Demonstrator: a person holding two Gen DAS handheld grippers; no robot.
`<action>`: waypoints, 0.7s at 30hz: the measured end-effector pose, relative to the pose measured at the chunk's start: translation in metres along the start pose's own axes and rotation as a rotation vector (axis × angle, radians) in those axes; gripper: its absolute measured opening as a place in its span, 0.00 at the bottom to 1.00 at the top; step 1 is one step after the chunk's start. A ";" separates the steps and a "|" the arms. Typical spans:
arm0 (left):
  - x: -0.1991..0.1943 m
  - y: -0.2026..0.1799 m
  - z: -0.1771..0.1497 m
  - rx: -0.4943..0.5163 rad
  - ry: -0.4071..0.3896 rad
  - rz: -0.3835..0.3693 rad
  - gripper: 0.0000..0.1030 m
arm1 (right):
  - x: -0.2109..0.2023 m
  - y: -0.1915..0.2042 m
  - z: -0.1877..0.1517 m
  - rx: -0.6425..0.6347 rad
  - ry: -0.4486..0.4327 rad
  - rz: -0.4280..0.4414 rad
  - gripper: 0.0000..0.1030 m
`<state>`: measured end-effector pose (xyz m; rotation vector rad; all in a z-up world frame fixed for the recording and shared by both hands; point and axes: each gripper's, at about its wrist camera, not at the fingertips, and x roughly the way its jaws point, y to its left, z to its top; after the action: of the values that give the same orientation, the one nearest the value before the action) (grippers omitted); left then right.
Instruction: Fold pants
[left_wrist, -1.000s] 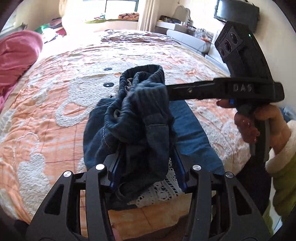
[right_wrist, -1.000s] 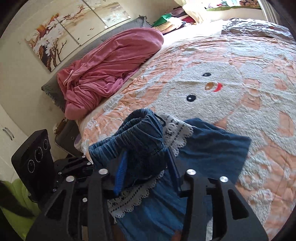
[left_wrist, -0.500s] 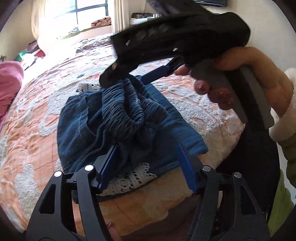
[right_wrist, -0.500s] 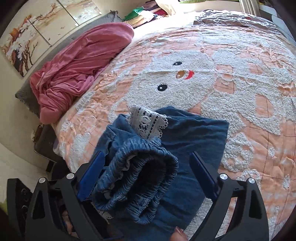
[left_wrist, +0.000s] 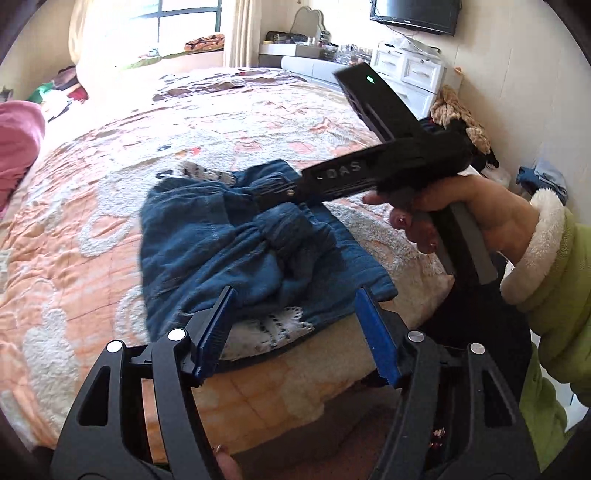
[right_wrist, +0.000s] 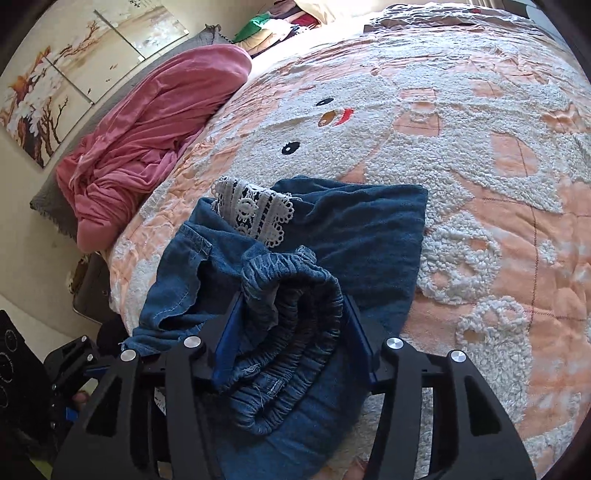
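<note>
Dark blue denim pants with a white lace trim lie in a loose folded heap on the bed, near its edge. My left gripper is open and sits just short of the heap, with nothing pressed between its blue pads. My right gripper is closing, and the bunched elastic waistband fills the gap between its pads, which press on it. The left wrist view shows the right gripper reaching in from the right onto the top of the pants, held by a hand.
An orange and white snowman quilt covers the bed. A crumpled pink blanket lies at the head end. The bed's edge runs just under the left gripper. A white dresser and a clothes pile stand by the far wall.
The left gripper let go of the pants and drew back, and the heap dropped onto the quilt. The right gripper opened wide, came down, and closed on the waistband.
</note>
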<state>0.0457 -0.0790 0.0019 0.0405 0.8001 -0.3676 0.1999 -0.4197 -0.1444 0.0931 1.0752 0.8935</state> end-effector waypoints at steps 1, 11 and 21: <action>-0.005 0.005 -0.001 -0.004 -0.007 0.011 0.57 | -0.003 0.001 0.000 0.002 -0.003 -0.003 0.60; -0.028 0.070 0.005 -0.131 -0.033 0.163 0.72 | -0.058 0.039 -0.023 -0.138 -0.128 -0.020 0.67; -0.002 0.114 0.044 -0.221 0.051 0.041 0.81 | -0.060 0.127 -0.071 -0.544 -0.146 -0.090 0.67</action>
<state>0.1133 0.0208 0.0225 -0.1411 0.8854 -0.2386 0.0585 -0.4008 -0.0768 -0.3354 0.6685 1.0520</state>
